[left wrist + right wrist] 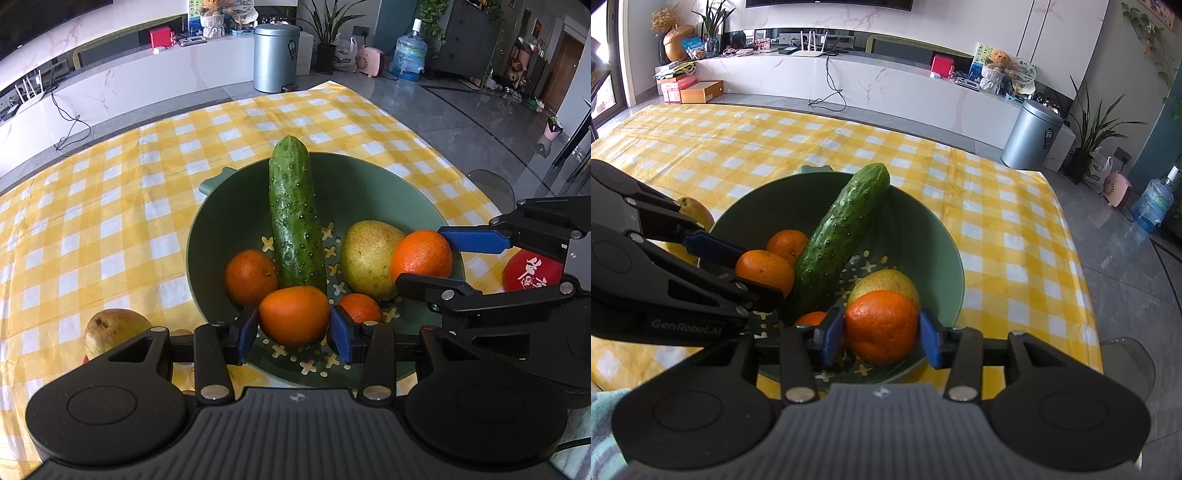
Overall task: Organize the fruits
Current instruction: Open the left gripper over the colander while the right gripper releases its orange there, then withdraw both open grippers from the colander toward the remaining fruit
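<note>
A green strainer bowl (229, 221) (923, 251) on the yellow checked cloth holds a cucumber (293, 214) (842, 229), a pear (365, 254) (886, 280) and two loose oranges (251, 277) (360, 308). My left gripper (293, 332) (761, 273) is shut on an orange (293, 314) (764, 271) at the bowl's near side. Over the bowl's right side my right gripper (881, 334) (428, 258) is shut on another orange (881, 325) (421, 258), beside the pear.
A second pear (114, 328) (698, 214) lies on the cloth left of the bowl. A red round thing with white writing (532, 275) sits right of the bowl, behind the right gripper. The table edge and a grey bin (1030, 134) are farther back.
</note>
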A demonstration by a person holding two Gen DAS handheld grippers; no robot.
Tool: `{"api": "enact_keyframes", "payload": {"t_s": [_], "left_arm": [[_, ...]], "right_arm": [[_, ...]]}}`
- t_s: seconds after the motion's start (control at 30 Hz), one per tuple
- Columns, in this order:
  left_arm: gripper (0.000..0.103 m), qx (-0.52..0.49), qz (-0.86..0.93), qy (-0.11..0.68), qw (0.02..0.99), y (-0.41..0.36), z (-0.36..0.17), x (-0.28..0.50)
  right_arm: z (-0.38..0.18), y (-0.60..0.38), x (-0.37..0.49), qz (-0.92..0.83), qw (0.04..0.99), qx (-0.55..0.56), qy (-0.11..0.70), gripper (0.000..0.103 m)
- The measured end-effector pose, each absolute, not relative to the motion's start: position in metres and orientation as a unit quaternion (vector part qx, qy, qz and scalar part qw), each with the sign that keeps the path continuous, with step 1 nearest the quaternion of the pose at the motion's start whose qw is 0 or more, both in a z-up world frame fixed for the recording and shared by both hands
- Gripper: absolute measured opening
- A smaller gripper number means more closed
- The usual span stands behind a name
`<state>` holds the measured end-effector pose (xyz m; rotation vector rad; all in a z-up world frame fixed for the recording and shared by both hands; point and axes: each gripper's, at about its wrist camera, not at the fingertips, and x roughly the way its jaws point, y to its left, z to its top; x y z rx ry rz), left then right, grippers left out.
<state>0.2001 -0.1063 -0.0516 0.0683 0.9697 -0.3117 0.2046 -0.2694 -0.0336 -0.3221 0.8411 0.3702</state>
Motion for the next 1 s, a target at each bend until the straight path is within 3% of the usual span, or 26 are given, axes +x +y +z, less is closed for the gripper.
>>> {"api": "enact_keyframes", "payload": {"t_s": [0.4, 0.57, 1.0], "left_arm": [[0.053, 0.034, -0.144, 0.431, 0.89, -0.101, -0.026, 0.187], [0.054, 0.041, -0.129, 0.408, 0.903, -0.095, -0.011, 0.173], [0.055, 0.063, -0.078, 0.369, 0.924, -0.06, 0.017, 0.136]], "right_arm": [[-0.022, -0.27, 0.194, 0.173, 0.893, -0.158, 0.385, 0.054], [-0.009, -0.268, 0.18, 0.157, 0.91, -0.153, 0.352, 0.069], [0.012, -0.245, 0.137, 0.14, 0.942, -0.061, 0.299, 0.077]]}}
